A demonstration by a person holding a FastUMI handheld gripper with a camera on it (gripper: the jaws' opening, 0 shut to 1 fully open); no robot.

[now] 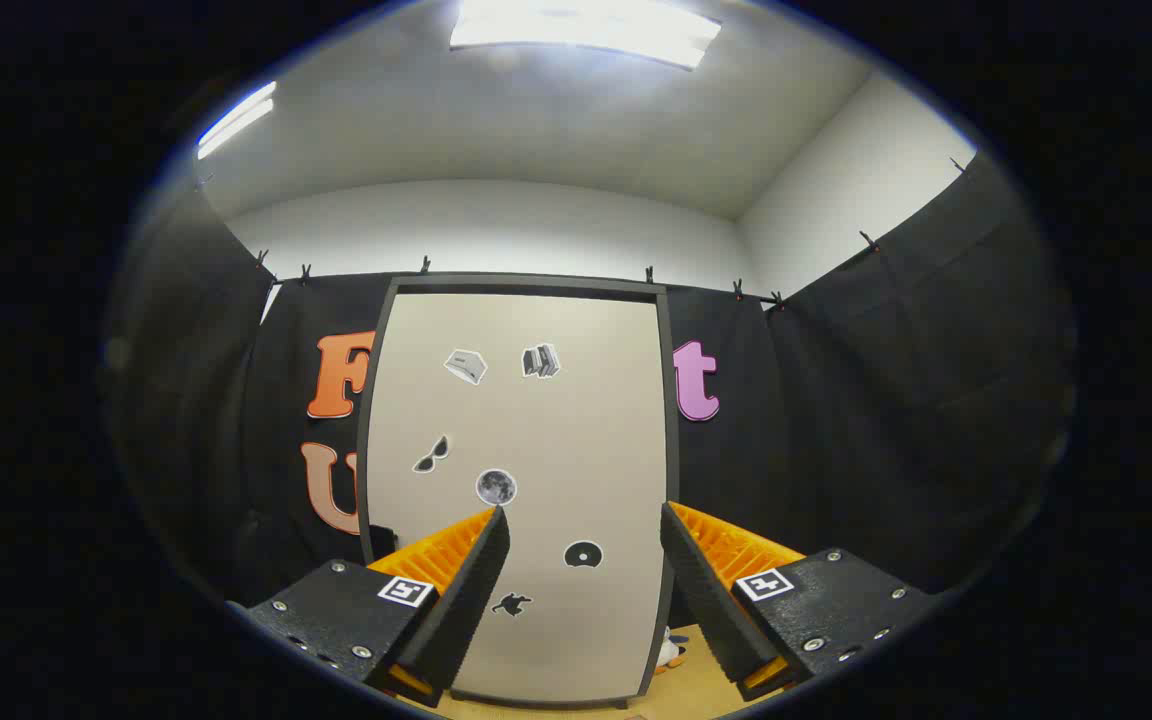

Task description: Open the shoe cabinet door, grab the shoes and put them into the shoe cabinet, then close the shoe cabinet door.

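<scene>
One tall shoe cabinet (521, 480) standing upright against the black cloth wall (896, 400), straight ahead of the gripper (584, 570); door (576, 420) shut, pale and flat, set in a dark frame. Six small stickers (496, 487) scattered over the door face: two near the top edge, one toward the left edge at mid-height, a round one just below it near the centre, and two more toward the bottom edge. White ceiling above, with two lit panels (584, 30). Clips (868, 240) holding the cloth along its upper edge. Wooden floor (681, 690) showing at the foot of the cabinet.

Gripper fingers (471, 600) spread wide apart, nothing held between them, the lower part of the door seen through the gap; apart from the door, not touching it. Left finger overlapping the cabinet's lower left corner, right finger lying across its right edge.

Small white and orange object (671, 652) on the floor just beside the cabinet's bottom right corner, mostly hidden behind the right finger: possibly one of the shoes, too little visible to confirm.
</scene>
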